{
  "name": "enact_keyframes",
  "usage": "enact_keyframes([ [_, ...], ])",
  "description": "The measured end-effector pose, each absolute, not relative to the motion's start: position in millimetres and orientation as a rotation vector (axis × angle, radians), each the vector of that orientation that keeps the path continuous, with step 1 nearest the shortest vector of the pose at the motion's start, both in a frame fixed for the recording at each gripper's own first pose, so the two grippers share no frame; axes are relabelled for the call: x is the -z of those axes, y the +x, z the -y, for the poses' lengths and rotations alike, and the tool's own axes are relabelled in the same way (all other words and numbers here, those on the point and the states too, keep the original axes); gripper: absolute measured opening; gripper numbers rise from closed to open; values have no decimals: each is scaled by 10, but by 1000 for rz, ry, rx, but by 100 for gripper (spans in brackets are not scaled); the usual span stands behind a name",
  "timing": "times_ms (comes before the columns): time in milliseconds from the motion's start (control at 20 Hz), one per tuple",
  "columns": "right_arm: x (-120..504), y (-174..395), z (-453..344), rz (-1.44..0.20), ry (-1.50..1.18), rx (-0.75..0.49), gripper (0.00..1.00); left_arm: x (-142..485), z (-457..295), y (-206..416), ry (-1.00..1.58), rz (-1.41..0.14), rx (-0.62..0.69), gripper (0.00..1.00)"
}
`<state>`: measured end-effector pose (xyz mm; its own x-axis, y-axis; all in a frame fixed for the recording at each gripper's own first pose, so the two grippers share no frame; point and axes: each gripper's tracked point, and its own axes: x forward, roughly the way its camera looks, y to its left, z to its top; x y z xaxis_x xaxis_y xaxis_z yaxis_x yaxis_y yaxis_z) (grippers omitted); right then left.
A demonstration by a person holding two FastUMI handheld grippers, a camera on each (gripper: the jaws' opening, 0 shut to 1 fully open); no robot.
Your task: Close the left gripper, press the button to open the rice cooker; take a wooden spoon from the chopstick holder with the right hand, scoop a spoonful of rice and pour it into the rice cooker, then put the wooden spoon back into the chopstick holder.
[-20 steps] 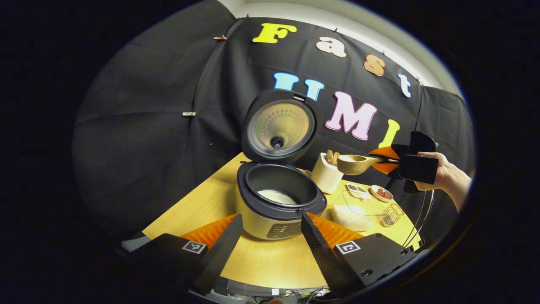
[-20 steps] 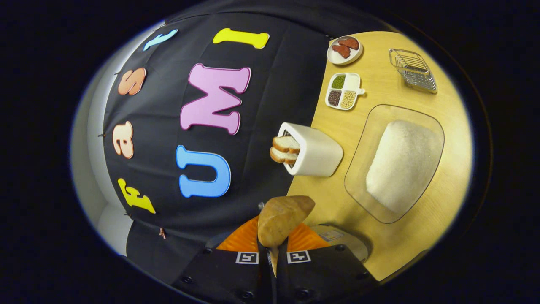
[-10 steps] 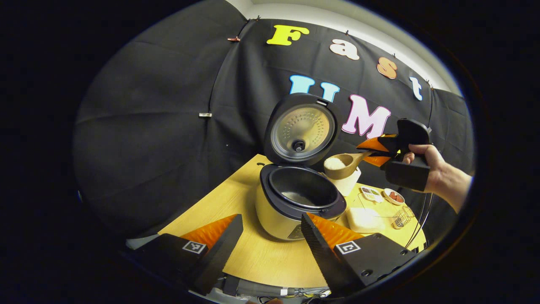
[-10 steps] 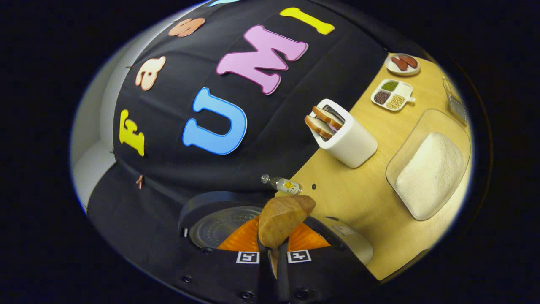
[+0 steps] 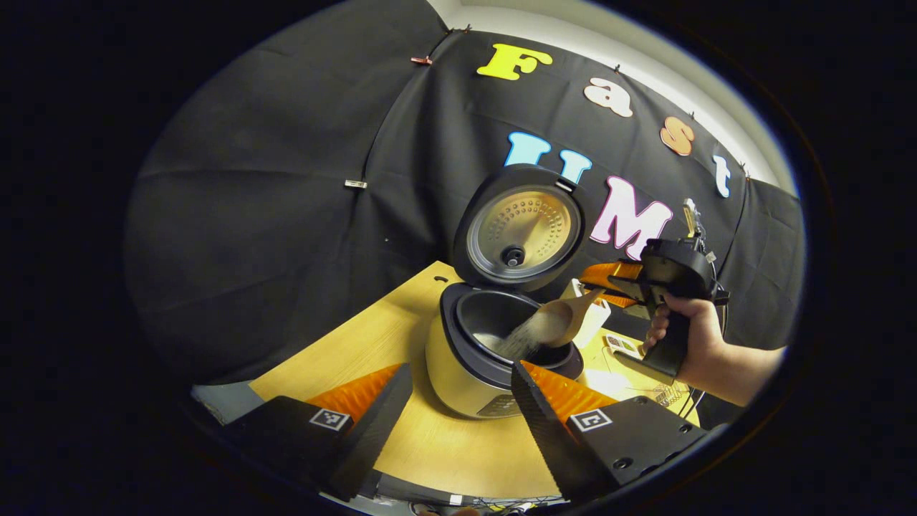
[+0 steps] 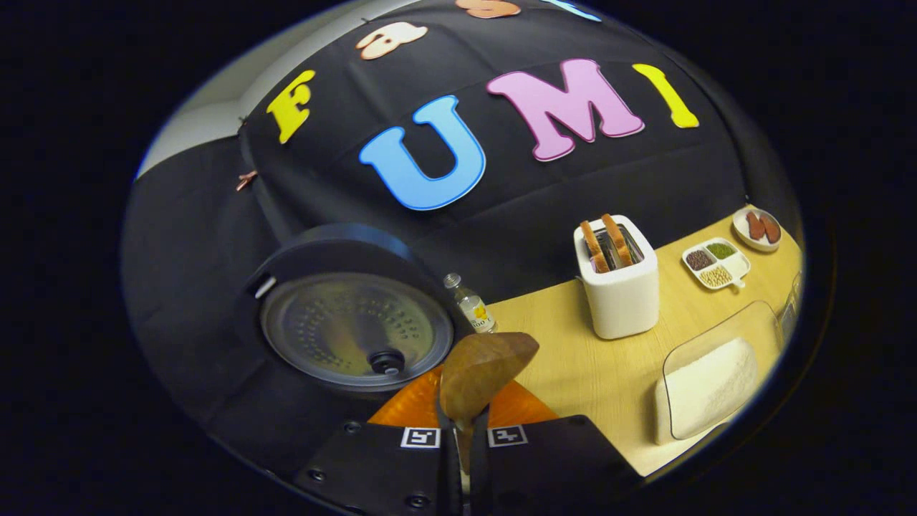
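Pouring step: right gripper (image 5: 600,285), jaws clamped on the wooden spoon (image 5: 562,322), tips rice into the open rice cooker (image 5: 494,351) at centre frame; left gripper (image 5: 458,412) jaws open; next, return spoon to the chopstick holder (image 6: 620,283).

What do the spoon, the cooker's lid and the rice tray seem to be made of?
Spoon: wood, matte brown with faint grain. Lid: dark outer shell, probably plastic; the inner plate looks like brushed metal, dimpled and reflective. Tray: clear, glass or plastic; the table shows through its rim.
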<state>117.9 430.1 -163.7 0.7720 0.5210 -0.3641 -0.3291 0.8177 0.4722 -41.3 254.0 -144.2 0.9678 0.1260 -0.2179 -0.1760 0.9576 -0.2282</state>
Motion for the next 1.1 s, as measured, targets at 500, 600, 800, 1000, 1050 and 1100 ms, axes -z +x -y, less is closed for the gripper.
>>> enact_keyframes([
  [500, 1676, 843, -4745, -431, 86, -676, 9, 1532, -2510, -422, -252, -223, -147, 96],
  [600, 1660, 737, -4820, -401, 28, -725, 9, 1567, -2517, -438, -251, -232, -156, 96],
  [800, 1666, 533, -4914, -358, -89, -799, 9, 1551, -2528, -473, -248, -222, -160, 96],
  [1000, 1662, 390, -4977, -334, -145, -849, 10, 1553, -2566, -523, -236, -220, -167, 97],
  [1050, 1664, 388, -4972, -345, -130, -848, 10, 1547, -2570, -531, -237, -218, -169, 97],
  [1100, 1649, 399, -4952, -356, -107, -837, 10, 1548, -2560, -545, -239, -215, -170, 96],
])
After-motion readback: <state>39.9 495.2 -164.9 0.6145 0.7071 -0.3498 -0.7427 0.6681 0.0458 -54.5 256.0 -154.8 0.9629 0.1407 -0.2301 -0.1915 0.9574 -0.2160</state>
